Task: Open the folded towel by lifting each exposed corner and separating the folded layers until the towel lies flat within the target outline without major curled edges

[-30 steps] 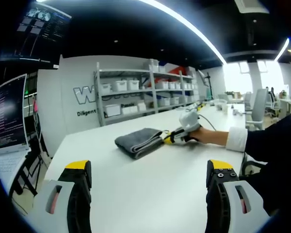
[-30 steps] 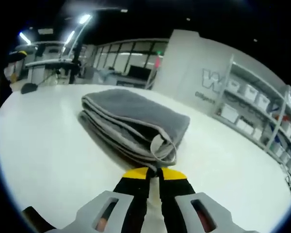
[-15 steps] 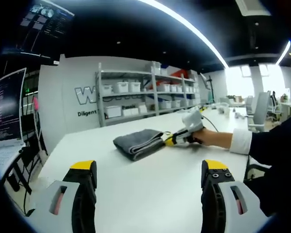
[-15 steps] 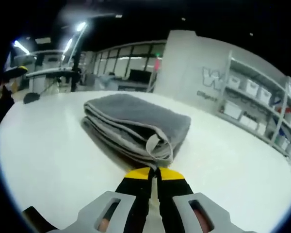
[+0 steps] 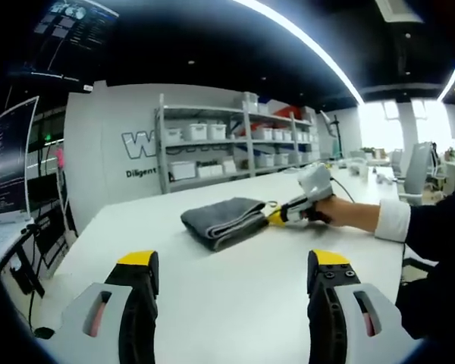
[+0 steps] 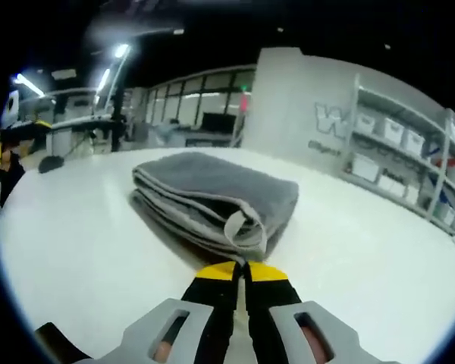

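Note:
A grey towel (image 5: 224, 218) lies folded in several layers on the white table (image 5: 235, 311), a little beyond the middle of it. My left gripper (image 5: 233, 259) hovers open well short of the towel, with nothing between its jaws. A person's hand holds my right gripper (image 5: 275, 218) at the towel's right corner. In the right gripper view, the right gripper (image 6: 240, 267) is shut, its yellow tips right against the towel's (image 6: 212, 197) near corner, where a small loop of cloth stands up. No cloth shows between the tips.
Metal shelving with white bins (image 5: 227, 144) stands behind the table's far edge. Monitors (image 5: 7, 174) hang off the left side. Office chairs (image 5: 421, 163) stand at the right. A dark sleeve (image 5: 432, 227) reaches in from the right. Bare table (image 6: 76, 243) surrounds the towel.
Both views have shifted slightly with the hands. The towel stays folded in place, and the right gripper stays shut at its corner.

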Tool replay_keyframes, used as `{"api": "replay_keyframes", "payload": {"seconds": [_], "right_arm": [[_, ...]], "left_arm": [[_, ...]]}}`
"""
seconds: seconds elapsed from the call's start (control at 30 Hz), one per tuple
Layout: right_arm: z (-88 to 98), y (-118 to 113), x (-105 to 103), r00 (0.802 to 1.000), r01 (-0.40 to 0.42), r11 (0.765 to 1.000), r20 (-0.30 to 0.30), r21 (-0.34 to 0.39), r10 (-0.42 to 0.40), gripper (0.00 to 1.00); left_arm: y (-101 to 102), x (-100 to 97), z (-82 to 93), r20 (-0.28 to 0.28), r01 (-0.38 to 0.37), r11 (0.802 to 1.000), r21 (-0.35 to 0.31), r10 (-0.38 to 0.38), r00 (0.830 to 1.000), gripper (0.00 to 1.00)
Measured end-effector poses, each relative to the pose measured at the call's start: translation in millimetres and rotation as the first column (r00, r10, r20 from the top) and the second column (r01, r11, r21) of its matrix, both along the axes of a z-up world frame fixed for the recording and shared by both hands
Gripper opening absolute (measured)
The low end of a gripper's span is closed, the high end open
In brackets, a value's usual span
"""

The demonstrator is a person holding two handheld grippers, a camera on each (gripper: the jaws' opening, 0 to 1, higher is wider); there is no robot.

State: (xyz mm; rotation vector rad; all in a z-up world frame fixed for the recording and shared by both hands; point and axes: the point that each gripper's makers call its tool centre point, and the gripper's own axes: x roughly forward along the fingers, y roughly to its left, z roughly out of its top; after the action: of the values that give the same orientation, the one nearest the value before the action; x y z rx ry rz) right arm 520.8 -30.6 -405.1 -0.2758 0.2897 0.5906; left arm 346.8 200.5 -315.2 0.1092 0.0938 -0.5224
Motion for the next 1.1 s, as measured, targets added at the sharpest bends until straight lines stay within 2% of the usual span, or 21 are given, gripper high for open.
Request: {"api": "replay_keyframes", "payload": {"seconds": [0.2,0.4,0.57,0.67,0.8,0.9,0.93,1.1], "right_arm": [[1.5,-1,0,1.000,-0.002,1.000,-0.005,0.013,0.002,0.00],[5.1,-4,1,1.000,0.004,1.000,0.018,-0.001,-0.004,0.00],[4.0,-5,2,1.000,0.005,1.000,0.011,0.009,-0.005,0.00],[3.6,-5,3,1.000,0.006,1.000,0.007,0.013,-0.006,0.00],[4.2,-5,2,1.000,0.005,1.000,0.010,0.012,-0.005,0.00],[2.4,-5,3,1.000,0.006,1.000,0.010,-0.002,-0.006,0.00],[2.9,-5,3,1.000,0.007,1.000,0.011,-0.002,-0.007,0.00],[3.0,-5,3,1.000,0.013,1.000,0.007,0.003,-0.013,0.00]], "left_arm": [[-6,21.9,-2.5,-0.025,0.001,0.999,0.032,0.000,1.000,0.76],[-8,41.3,-2.4,-0.050,0.007,0.999,0.041,-0.005,0.999,0.75],[-12,54.2,-0.9,-0.085,-0.001,0.999,0.044,0.005,0.996,0.75],[-18,61.4,-0.1,-0.095,0.005,0.997,0.074,0.002,0.995,0.75],[-25,67.6,-5.5,-0.137,0.047,0.992,0.113,-0.031,0.990,0.75],[-31,75.8,-3.3,-0.128,0.058,0.991,0.121,-0.042,0.991,0.73],[-39,70.9,-6.1,-0.129,0.075,0.989,0.128,-0.058,0.990,0.71],[-50,79.0,-15.0,-0.157,0.099,0.987,0.130,-0.078,0.985,0.69]]}}
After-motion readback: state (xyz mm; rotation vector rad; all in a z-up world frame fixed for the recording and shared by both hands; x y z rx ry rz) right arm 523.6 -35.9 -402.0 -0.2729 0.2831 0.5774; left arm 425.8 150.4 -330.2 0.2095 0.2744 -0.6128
